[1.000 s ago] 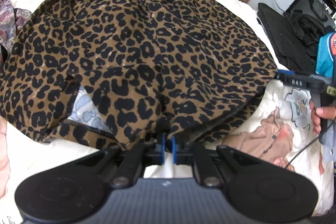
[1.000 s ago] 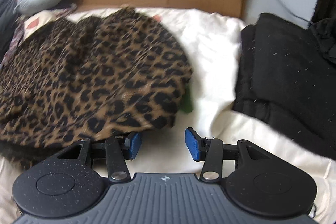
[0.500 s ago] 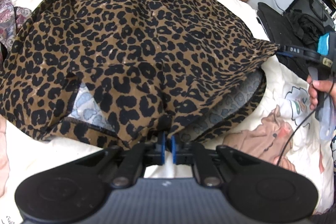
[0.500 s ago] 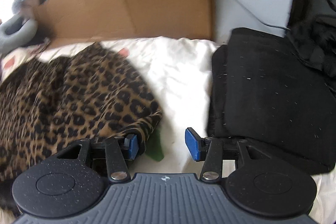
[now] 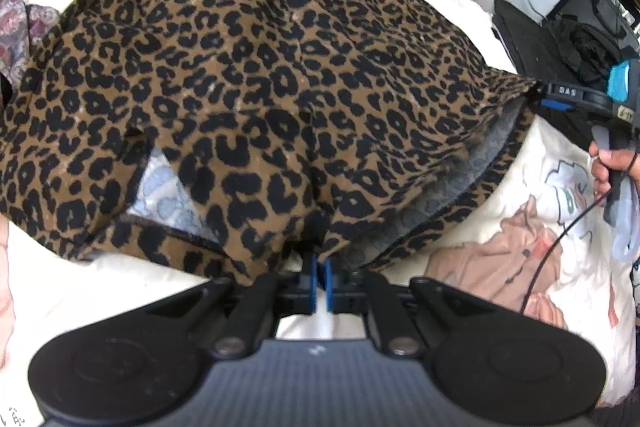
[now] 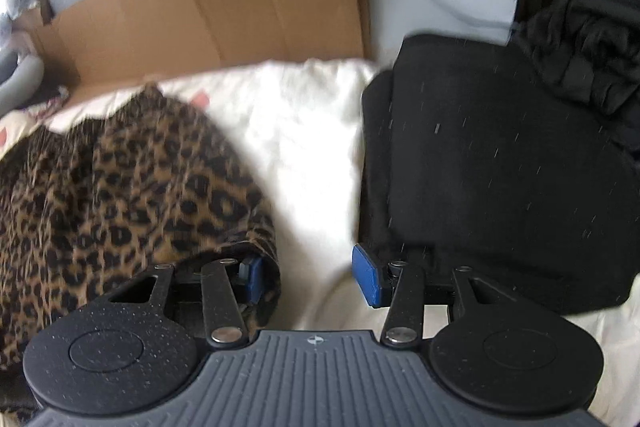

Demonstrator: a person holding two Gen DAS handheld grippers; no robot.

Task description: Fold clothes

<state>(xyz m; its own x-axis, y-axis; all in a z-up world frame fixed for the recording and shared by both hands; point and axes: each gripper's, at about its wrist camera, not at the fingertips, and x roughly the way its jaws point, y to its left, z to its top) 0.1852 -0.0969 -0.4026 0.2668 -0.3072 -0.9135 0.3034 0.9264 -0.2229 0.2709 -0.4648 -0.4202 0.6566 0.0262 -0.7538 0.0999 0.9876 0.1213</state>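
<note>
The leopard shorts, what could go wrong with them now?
The right gripper is open, with just one finger tucked under the hem of the leopard shorts, so that corner might slip off. The left gripper pinches only a tiny bit of cloth, which could pull free.

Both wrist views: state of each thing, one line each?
Leopard shorts: spread on the bed, near hem pinched, right corner lifted.
Left hand-held gripper: shut on the hem.
Right hand-held gripper: open, one finger under the shorts' edge.
Black garment: folded flat beside the shorts.
Cardboard: flattened, propped behind the bed.
</note>
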